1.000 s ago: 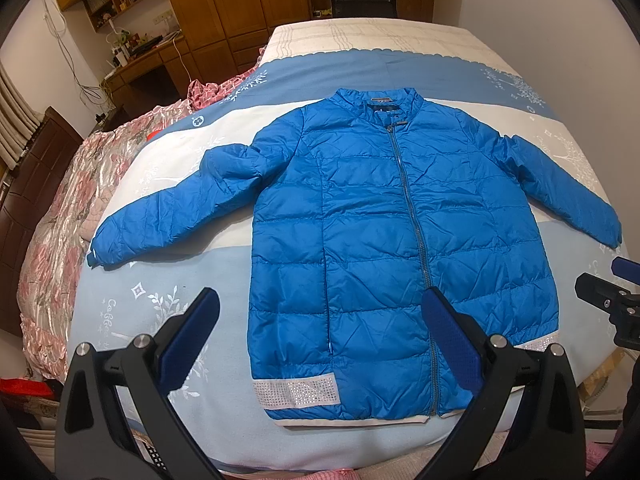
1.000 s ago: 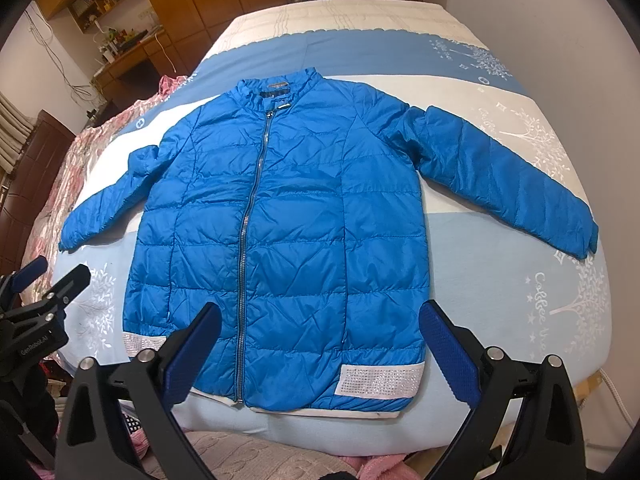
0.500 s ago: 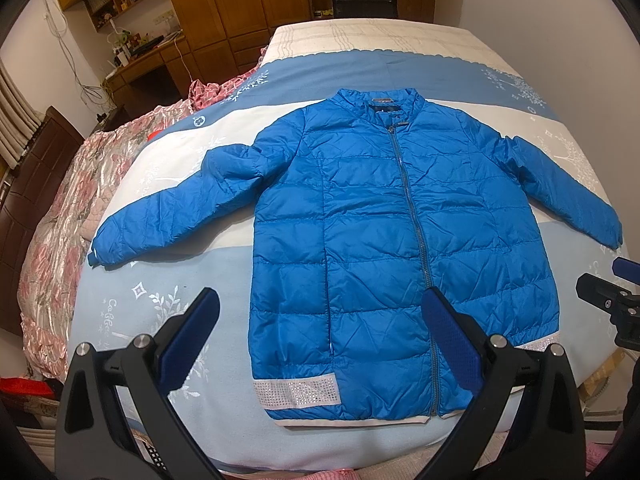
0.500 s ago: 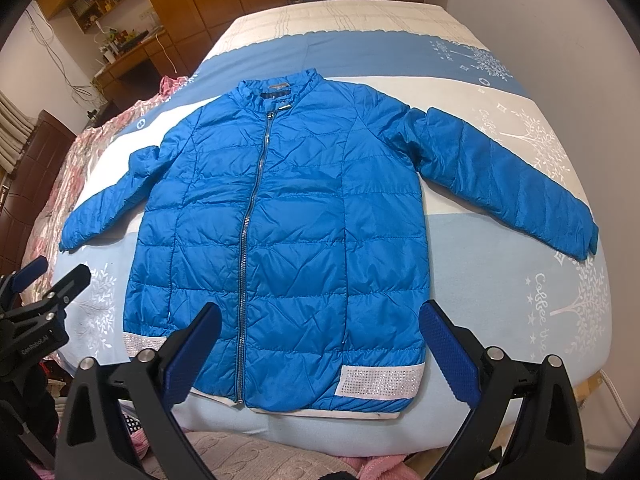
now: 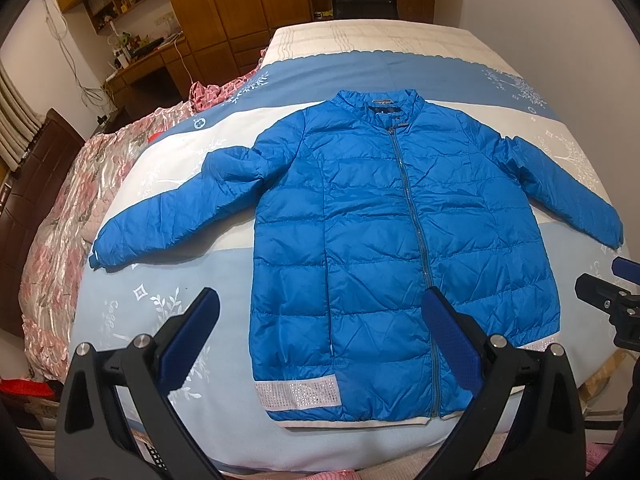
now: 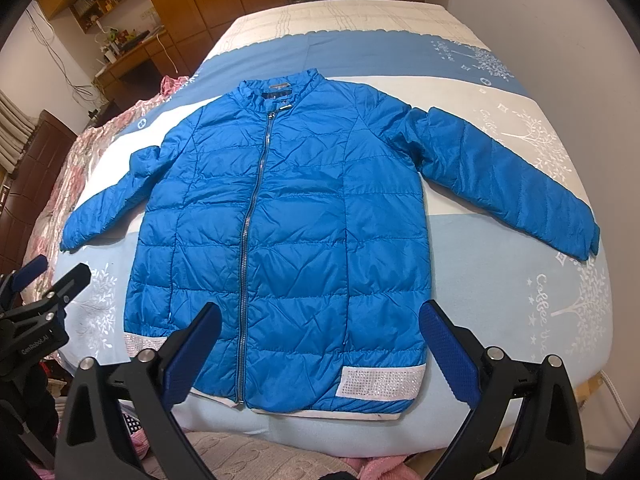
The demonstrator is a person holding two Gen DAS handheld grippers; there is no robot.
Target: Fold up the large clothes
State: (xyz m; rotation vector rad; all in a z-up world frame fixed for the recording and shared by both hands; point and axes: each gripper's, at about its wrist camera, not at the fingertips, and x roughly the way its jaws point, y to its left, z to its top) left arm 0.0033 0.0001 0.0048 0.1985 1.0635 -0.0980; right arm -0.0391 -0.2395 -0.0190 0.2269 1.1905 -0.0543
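A blue puffer jacket (image 5: 372,240) lies flat and zipped, front up, on the bed, collar away from me, both sleeves spread out to the sides. It also shows in the right wrist view (image 6: 280,240). My left gripper (image 5: 320,332) is open and empty, held above the jacket's hem on its left half. My right gripper (image 6: 320,336) is open and empty above the hem on the right half. Each gripper shows at the edge of the other's view: the right one (image 5: 616,300), the left one (image 6: 36,300).
The bed (image 5: 168,292) has a blue and white cover with tree prints. A pink floral quilt (image 5: 60,216) lies bunched along its left side. Wooden wardrobes and a desk (image 5: 152,60) stand beyond the bed. A white wall (image 6: 560,20) runs along the right.
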